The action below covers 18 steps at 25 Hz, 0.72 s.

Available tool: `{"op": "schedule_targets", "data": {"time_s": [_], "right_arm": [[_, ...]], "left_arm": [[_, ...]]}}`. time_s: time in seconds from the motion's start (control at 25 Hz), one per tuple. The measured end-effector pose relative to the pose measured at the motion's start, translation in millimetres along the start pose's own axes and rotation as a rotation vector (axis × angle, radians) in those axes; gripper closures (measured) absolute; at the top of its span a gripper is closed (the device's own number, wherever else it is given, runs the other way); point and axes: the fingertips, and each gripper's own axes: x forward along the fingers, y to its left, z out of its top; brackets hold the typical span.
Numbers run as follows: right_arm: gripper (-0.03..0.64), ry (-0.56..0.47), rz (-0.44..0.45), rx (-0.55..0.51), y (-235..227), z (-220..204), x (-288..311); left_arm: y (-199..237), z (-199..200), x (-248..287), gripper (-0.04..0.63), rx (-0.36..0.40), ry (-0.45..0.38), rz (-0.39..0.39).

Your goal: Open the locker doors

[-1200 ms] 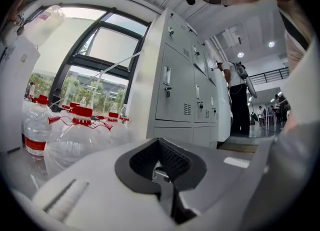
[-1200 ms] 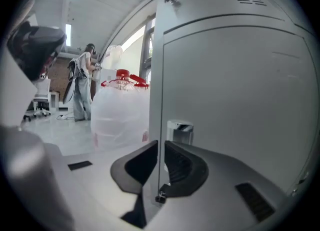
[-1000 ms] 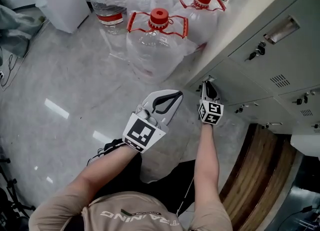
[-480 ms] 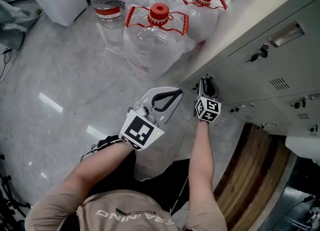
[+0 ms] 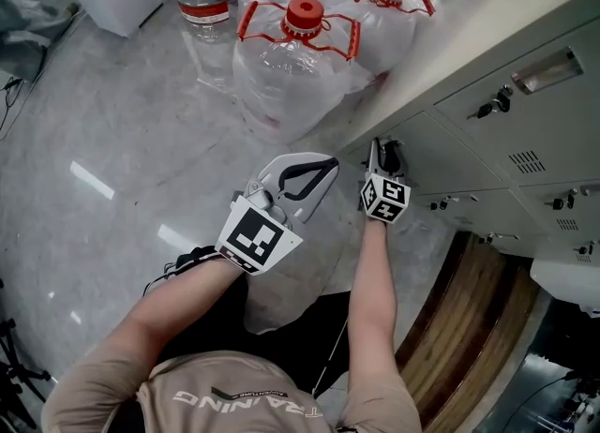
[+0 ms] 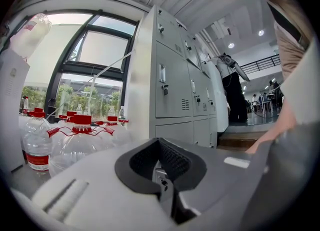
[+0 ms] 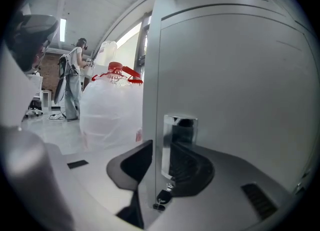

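Water bottles (image 5: 295, 66) stand on the shiny floor (image 5: 112, 122) by the lockers (image 5: 525, 112). The right gripper (image 7: 160, 151) just opened around a handle (image 7: 180, 137); the left gripper (image 6: 159, 145) is squeezed shut.

lockers (image 5: 487, 131): right side of head view, bank runs off to upper right
water jugs (image 5: 298, 61): on floor (image 5: 112, 150), clustered just left of the bank's end
left gripper (image 5: 323, 167): in the air left of lockers, this side of jugs, touching neither
right gripper (image 5: 382, 155): at end locker's low door (image 7: 240, 100); jaws just opened, one each side of door edge, handle (image 7: 179, 137) between them
wooden step (image 5: 464, 319): lower right, by lockers' foot
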Motion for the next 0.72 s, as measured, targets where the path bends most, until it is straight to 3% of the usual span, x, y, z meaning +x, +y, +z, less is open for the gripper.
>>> {"op": "schedule_targets", "data": {"time_s": [0.44,0.72], "right_arm": [[0.537,-0.02,0.015,0.019,21.7,-12.6,-47.8],[0.537,0.004,0.046,-0.01,32.8,-27.3,-94.7]], "left_arm": [[-14.4,-8.0,12.0,0.589,0.019,0.019,-0.028],[-28.7,-11.5,24.6,0.589,-0.014,0.017,-0.056]]}}
